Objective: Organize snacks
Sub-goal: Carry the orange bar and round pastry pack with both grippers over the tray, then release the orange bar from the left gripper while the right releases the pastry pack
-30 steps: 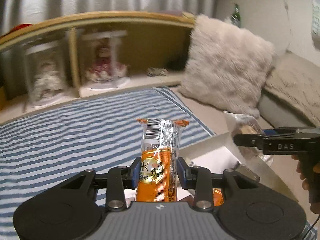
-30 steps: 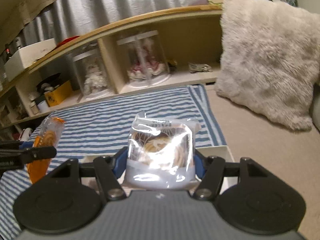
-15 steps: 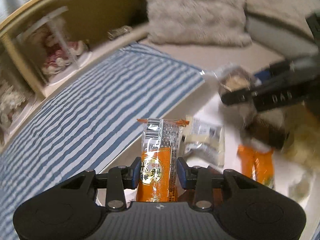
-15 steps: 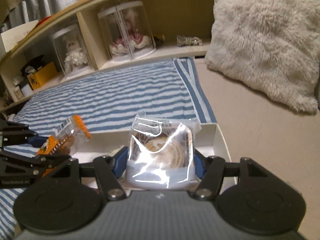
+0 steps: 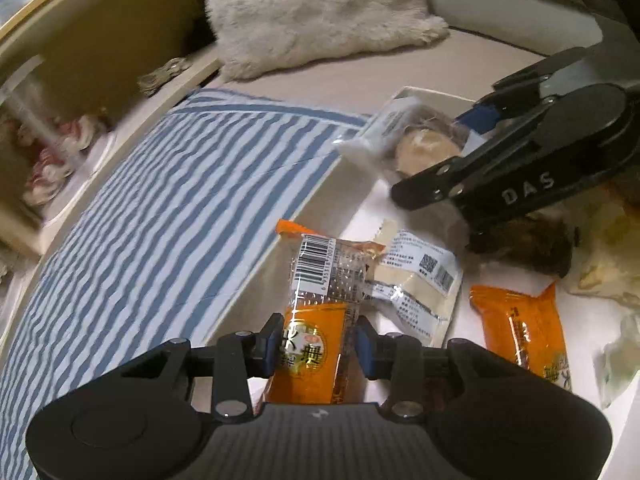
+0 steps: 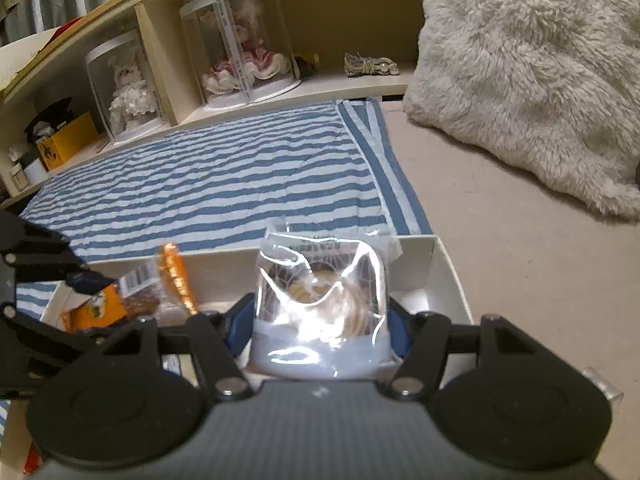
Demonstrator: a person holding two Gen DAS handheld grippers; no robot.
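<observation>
Both grippers have come down from above the striped blanket (image 6: 224,176) to the white box (image 6: 444,276), each carrying a snack. So the drop-off stage is close; nothing released yet.

The left gripper (image 5: 318,346) is clenched on an orange snack pack (image 5: 320,320), pads squeezing its sides, and has rolled and tilted down over the box's left wall. The pack stands upright, clear top with barcode, orange printed lower half.

The right gripper (image 6: 320,320) is clamped on a clear-wrapped pastry (image 6: 320,300), over the box's far right corner, above the floor of the box. The wrapper is shiny and puffy, with a round pale pastry inside.

Already in the box: a second orange pack (image 5: 520,328), a white-labelled pack (image 5: 416,284), a dark pastry (image 5: 524,244).
</observation>
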